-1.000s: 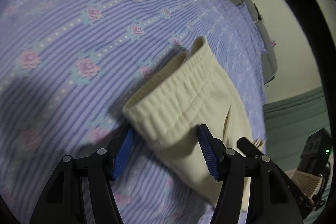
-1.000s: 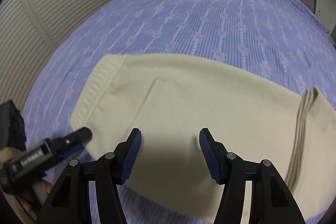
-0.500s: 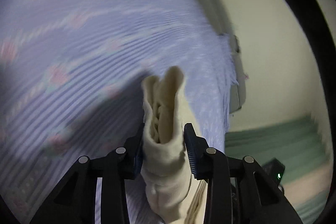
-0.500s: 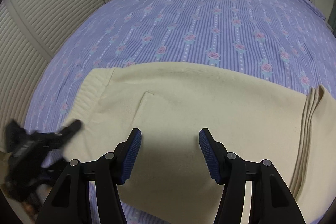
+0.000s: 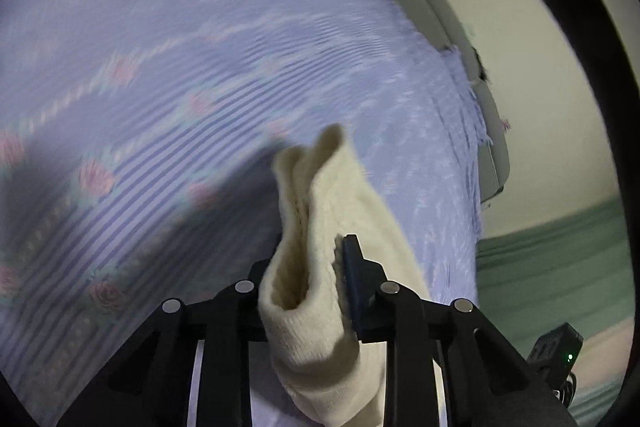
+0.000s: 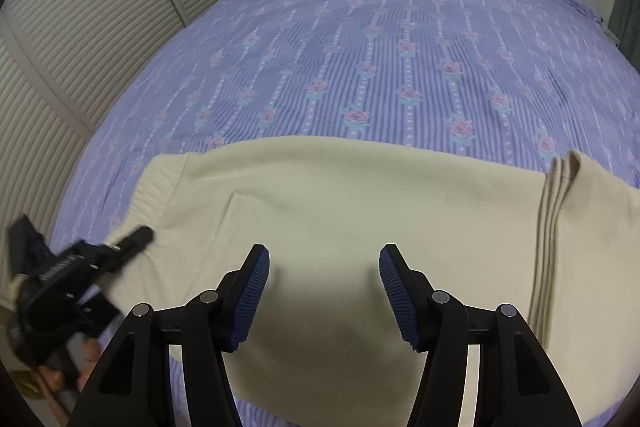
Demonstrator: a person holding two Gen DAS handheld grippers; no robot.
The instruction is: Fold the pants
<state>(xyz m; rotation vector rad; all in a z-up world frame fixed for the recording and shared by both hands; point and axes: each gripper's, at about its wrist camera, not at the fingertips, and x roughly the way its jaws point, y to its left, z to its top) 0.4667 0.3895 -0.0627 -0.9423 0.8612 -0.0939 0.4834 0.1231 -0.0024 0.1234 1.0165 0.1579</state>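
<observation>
Clamping the pants (image 5: 316,251), left claw (image 5: 310,263) grips; right claw (image 6: 324,287) spread apart.

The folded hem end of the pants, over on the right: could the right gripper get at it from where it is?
Probably yes. The right gripper is open above the pants, and nothing lies between it and the hem end.

Nothing here is reading clearly. The left gripper (image 6: 80,267), seen from the right wrist, is carrying a pale label strip along its body, but motion blur is smearing the lettering past reading.
</observation>
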